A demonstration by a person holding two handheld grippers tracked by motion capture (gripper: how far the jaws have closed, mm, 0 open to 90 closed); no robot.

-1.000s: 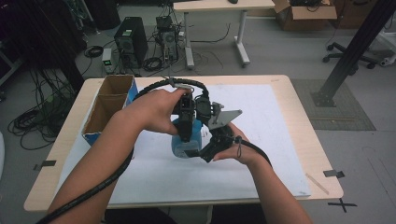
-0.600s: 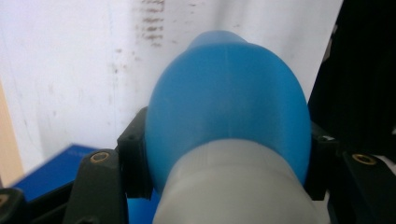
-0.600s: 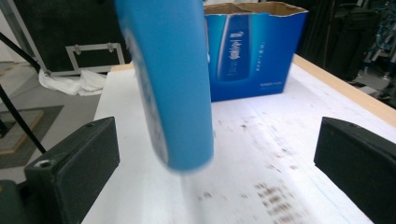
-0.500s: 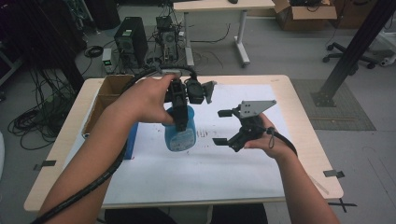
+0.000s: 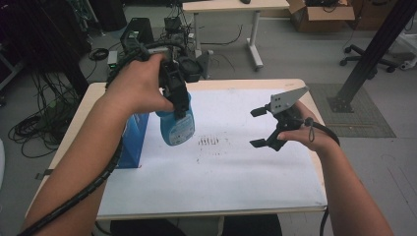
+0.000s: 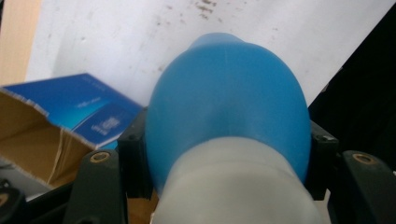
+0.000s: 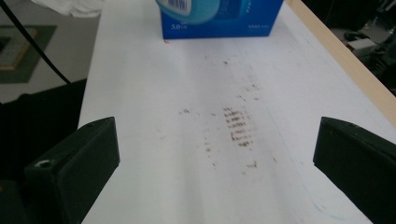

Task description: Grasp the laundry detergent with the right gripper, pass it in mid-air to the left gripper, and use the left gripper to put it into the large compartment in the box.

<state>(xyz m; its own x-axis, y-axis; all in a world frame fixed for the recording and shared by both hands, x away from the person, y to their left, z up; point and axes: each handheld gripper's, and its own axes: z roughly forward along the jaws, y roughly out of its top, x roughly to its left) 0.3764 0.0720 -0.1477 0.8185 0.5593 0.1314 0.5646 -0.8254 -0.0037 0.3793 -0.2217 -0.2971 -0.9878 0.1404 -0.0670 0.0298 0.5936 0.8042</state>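
the left gripper [image 5: 178, 101] pinches a blue bottle [image 5: 175, 127] by its neck, holding it in the air above the white sheet [image 5: 236, 167] beside a blue box [image 5: 132, 140], while the right gripper [image 5: 260, 128] hovers nearby, jaws spread and empty, over brown smudges [image 5: 209, 141].

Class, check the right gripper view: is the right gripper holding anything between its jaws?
No. The right gripper is open, with bare stained white sheet between its jaws.

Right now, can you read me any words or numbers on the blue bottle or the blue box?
"3.0": on the blue box, low on its side, in the right gripper view.
Other print on the box: too small to read.
Barcode and label on the blue bottle: too blurred to read.
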